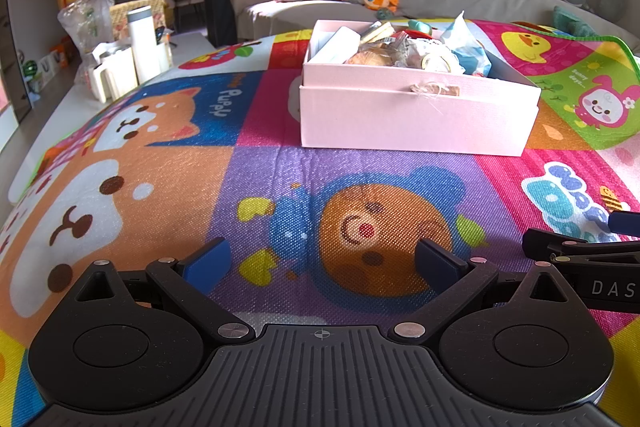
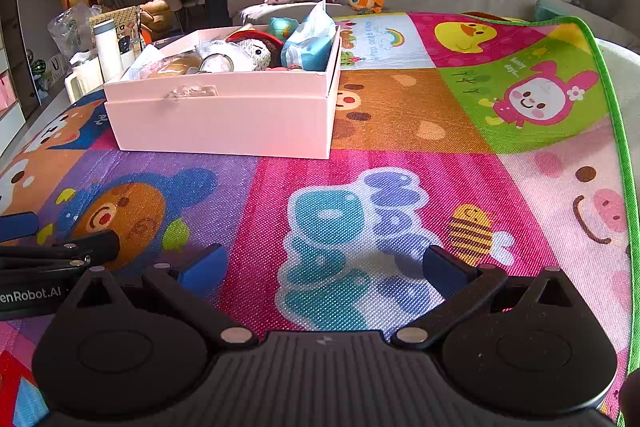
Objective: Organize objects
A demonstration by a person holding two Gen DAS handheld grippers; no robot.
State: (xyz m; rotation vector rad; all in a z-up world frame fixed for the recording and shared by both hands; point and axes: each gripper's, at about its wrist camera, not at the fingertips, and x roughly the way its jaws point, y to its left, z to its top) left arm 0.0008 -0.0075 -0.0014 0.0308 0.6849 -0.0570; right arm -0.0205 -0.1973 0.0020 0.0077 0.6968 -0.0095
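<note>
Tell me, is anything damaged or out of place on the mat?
Mostly the pink box: a torn, frayed patch marks its front wall, and a blue packet rises above its rim. Nothing has spilled onto the mat.

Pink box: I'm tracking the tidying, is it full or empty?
Full. The pink box has no lid on and items reach its rim, including a blue packet.

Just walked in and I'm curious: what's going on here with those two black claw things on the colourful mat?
A person holds two hand grippers to tidy things. Right now neither holds anything: the left gripper and right gripper are both open, low over the play mat. Ahead sits a pink box already full of small things, including a blue wipes pack and a knitted doll.
</note>
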